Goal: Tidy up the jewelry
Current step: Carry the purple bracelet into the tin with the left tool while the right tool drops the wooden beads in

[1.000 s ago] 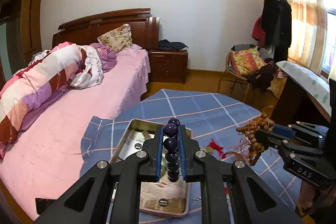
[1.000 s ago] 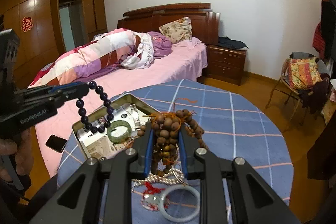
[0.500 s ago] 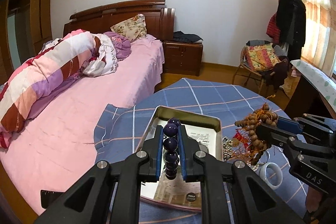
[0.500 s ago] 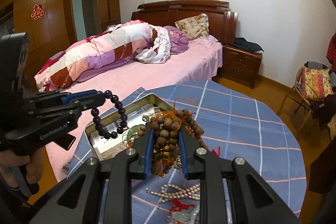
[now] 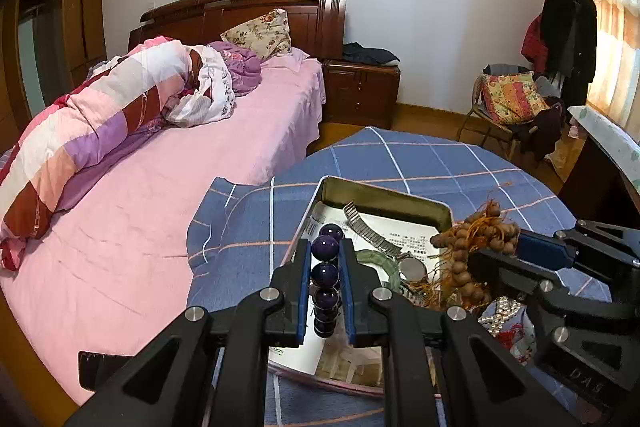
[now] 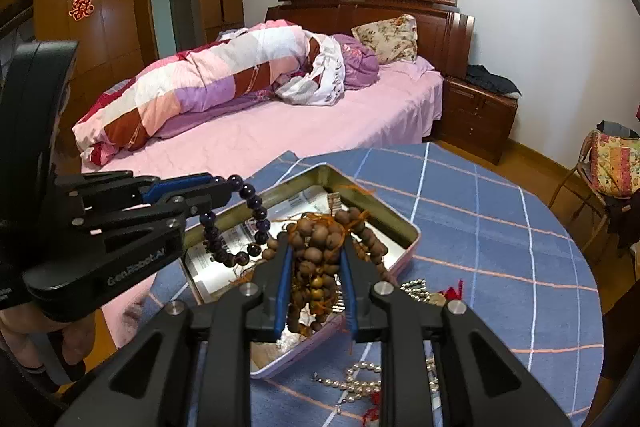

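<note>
On the left hand-held gripper (image 6: 224, 193), clamping purple beads (image 6: 256, 203), "GenRobot.AI" reads.

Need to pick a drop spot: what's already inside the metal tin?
Inside the tin: printed paper lining, a metal watch with its link band, and a green bangle. Its near part is hidden by both grippers and their beads, so more may lie there.

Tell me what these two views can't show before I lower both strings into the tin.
- Tin near end: both views, gripper bodies cover it.
- Watch face: left view, too small to read.
- Pearl strand: right view, partly behind right gripper.
- Purple bead bracelet lower loop: left view, behind left gripper.
</note>
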The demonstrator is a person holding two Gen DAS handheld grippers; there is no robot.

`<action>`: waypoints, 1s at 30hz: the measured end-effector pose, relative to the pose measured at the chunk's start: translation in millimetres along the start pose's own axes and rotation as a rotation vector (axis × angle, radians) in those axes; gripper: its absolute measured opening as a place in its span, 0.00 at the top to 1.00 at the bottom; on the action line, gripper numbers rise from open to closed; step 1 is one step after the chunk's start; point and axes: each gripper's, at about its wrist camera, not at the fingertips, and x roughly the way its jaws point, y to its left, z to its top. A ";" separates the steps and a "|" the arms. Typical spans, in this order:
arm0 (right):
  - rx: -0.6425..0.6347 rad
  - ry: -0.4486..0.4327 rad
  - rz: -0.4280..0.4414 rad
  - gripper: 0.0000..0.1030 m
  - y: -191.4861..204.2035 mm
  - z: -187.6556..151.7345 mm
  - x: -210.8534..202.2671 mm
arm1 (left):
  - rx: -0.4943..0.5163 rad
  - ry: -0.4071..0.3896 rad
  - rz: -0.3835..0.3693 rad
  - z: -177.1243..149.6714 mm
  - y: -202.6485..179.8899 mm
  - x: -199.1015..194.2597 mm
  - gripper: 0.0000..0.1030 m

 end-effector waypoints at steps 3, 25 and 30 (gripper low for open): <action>-0.003 0.014 0.003 0.76 3.4 -1.9 5.9 | 0.001 0.012 0.002 -1.4 1.0 4.7 0.87; -0.010 0.139 0.047 0.73 9.7 -27.1 39.0 | 0.014 0.097 0.007 -17.4 -1.6 26.3 0.87; 0.008 0.111 0.043 0.30 7.3 -27.3 32.8 | 0.000 0.102 0.002 -15.3 0.0 25.2 0.75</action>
